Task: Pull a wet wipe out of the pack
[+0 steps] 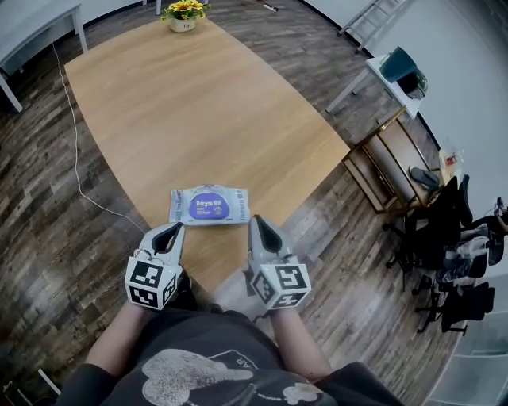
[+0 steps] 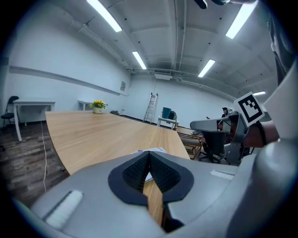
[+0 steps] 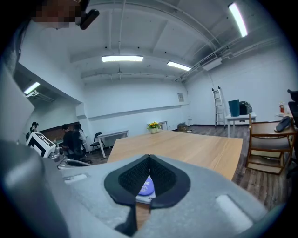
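Observation:
A flat pack of wet wipes (image 1: 209, 206), pale with a purple label, lies on the near end of the long wooden table (image 1: 190, 119). My left gripper (image 1: 173, 231) hovers just short of the pack's near left corner, jaws shut and empty. Beside the pack's near right corner is my right gripper (image 1: 257, 223), also shut with nothing held. In the left gripper view only a sliver of the pack (image 2: 156, 150) shows over the closed jaws. The right gripper view shows the purple label (image 3: 145, 188) through the gap below its closed jaws.
A pot of yellow flowers (image 1: 184, 14) stands at the table's far end. A white cable (image 1: 75, 151) runs along the floor to the left. To the right are a wooden rack (image 1: 393, 162), office chairs (image 1: 444, 230) and a small white table (image 1: 381, 75).

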Tool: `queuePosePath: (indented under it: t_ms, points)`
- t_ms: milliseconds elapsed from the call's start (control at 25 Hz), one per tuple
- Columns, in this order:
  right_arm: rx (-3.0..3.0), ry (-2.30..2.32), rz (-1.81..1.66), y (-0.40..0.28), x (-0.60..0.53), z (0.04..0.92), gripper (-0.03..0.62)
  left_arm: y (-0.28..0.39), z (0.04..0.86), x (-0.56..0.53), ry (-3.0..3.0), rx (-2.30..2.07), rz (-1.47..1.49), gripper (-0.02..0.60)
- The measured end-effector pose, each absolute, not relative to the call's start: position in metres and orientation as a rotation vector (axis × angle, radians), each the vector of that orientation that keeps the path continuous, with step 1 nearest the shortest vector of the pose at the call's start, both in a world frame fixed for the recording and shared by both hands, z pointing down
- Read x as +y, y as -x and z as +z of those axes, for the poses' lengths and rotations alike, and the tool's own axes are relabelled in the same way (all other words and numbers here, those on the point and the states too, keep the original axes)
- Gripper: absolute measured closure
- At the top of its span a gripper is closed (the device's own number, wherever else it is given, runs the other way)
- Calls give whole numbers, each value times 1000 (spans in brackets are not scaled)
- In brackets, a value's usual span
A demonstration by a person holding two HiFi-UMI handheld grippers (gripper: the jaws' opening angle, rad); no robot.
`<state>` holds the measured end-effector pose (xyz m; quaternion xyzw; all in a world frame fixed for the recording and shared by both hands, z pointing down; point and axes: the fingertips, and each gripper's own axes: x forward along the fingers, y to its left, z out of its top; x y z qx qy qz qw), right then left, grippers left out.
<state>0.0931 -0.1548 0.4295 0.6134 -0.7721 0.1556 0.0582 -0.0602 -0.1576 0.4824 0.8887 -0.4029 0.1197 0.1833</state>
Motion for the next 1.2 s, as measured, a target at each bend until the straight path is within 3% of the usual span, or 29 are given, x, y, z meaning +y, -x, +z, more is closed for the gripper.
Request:
queuePosePath:
  t_ms: [560, 1200]
  points:
    - [-2228, -1917, 508, -102, -172, 451, 603, 48, 543, -172, -2466, -993, 543, 563]
    - [-2357, -1580, 452, -94, -221, 469, 603, 49, 564, -187, -2323, -1155, 668, 563]
